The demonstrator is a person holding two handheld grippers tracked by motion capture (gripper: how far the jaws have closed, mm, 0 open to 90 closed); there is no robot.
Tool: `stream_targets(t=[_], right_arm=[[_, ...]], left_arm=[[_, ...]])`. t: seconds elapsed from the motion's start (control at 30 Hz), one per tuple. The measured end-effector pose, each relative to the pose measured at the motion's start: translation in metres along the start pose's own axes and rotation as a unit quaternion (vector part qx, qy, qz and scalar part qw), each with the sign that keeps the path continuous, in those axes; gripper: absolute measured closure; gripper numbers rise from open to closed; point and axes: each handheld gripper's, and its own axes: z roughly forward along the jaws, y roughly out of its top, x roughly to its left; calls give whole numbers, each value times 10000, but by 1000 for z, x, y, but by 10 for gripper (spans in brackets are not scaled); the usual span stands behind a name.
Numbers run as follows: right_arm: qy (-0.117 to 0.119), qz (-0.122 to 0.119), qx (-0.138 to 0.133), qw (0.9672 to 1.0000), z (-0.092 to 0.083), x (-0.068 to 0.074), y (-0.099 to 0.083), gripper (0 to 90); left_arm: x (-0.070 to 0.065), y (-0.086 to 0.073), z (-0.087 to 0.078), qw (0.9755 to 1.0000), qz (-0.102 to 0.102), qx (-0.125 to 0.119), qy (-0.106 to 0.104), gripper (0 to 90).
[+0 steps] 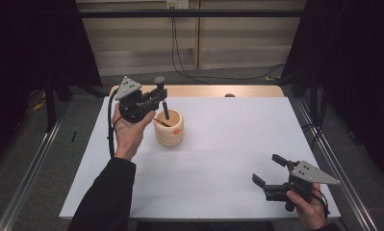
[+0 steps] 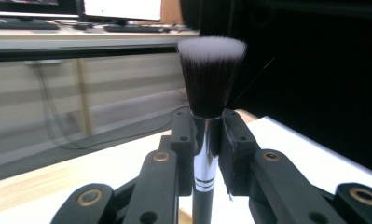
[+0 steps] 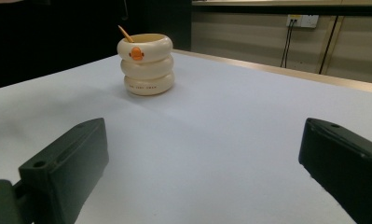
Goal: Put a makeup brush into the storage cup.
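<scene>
high view. white table point(image 1: 218, 159) with a wooden strip along its far edge. left gripper point(image 1: 157, 102) held up in the person's left hand point(image 1: 128, 129) at the far left part of the table, grey three-cornered plate on top, black cable trailing down beside the wrist. jaws clamped on a makeup brush point(image 1: 163, 101), which stands upright: dark bristle head above the jaws, handle running down into the mouth of a cream cup point(image 1: 169, 128). cup shaped like three stacked rings, small orange mark on its front, a thin stick leaning inside it. cup stands on the table just beside the left hand. right gripper point(image 1: 267, 169) in the person's right hand point(image 1: 309, 204) at the near right corner of the table, low over the surface, jaws apart with nothing between them, well apart from the cup.

left gripper view. two black jaws rise from the bottom, closed against the brush point(image 2: 207, 116) at its silver collar. bristles dark with pale tips, fanned upward above the jaws. black handle drops out of sight below. white table edge, wooden strip and a blurred desk with screens behind.

right gripper view. two black jaws stand wide at the left and right lower corners, bare white table point(image 3: 230, 140) between them. cup point(image 3: 146, 65) farther off, upright on the table, orange mark facing this way, thin stick point(image 3: 125, 33) slanting out of its rim. wall socket and cables in the background.
</scene>
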Motion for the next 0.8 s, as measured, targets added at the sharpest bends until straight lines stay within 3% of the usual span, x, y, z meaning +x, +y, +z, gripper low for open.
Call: stream_targets(t=[0.2,0.33,0.37,0.53,0.57,0.8], right_arm=[[2,19,-22,10000,0,0,0,14],[1,4,-17,10000,0,0,0,14],[4,4,2,10000,0,0,0,14],[-5,19,-21,10000,0,0,0,15],[-19,16,-25,10000,0,0,0,15],[3,23,-46,10000,0,0,0,16]], left_arm=[[3,-13,9,9998,-56,163,56,774],[7,-19,12,9998,-104,168,95,774],[7,-21,13,9998,-134,147,8,775],[7,-29,16,9998,-56,190,31,774],[7,-30,17,9998,-133,157,10,775],[8,-37,20,9997,-107,222,42,774]])
